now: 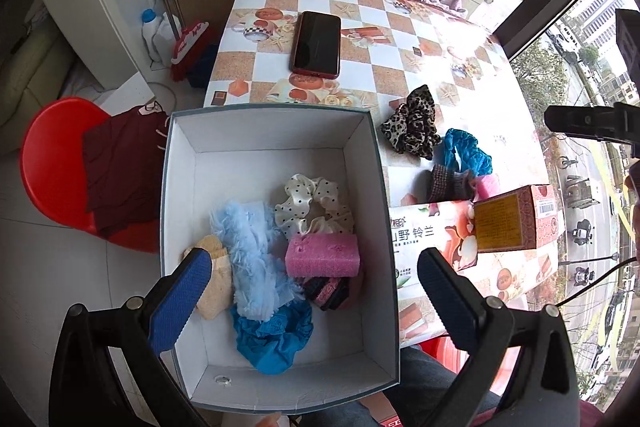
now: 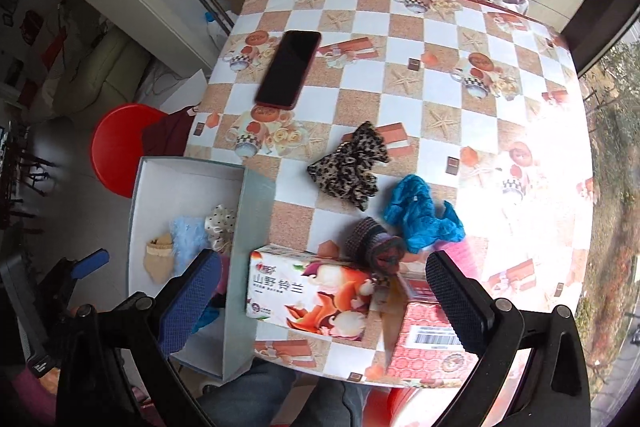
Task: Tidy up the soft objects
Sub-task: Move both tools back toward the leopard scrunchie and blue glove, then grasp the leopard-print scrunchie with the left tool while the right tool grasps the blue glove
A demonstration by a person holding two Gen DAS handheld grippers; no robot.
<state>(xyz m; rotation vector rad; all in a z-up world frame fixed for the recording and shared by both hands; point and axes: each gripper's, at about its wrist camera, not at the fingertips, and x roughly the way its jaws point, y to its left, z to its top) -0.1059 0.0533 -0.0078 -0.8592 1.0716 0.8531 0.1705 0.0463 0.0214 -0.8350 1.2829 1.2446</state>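
A white open box (image 1: 264, 131) holds several soft things: a polka-dot scrunchie (image 1: 312, 205), a pink sponge (image 1: 322, 255), a light blue fluffy piece (image 1: 250, 247), a blue scrunchie (image 1: 272, 337) and a beige sock (image 1: 218, 279). My left gripper (image 1: 316, 295) is open and empty above the box. On the table lie a leopard scrunchie (image 2: 348, 167), a blue scrunchie (image 2: 420, 219), a dark knitted roll (image 2: 374, 247) and a pink sponge (image 2: 464, 255). My right gripper (image 2: 320, 299) is open and empty, above the table's near edge. The box also shows in the right wrist view (image 2: 256, 211).
A phone (image 2: 290, 67) lies at the far left of the checked table (image 2: 440, 67). A tissue pack (image 2: 312, 291) and a red carton (image 2: 424, 343) sit at the near edge. A red stool (image 1: 52, 163) with dark cloth stands left of the box.
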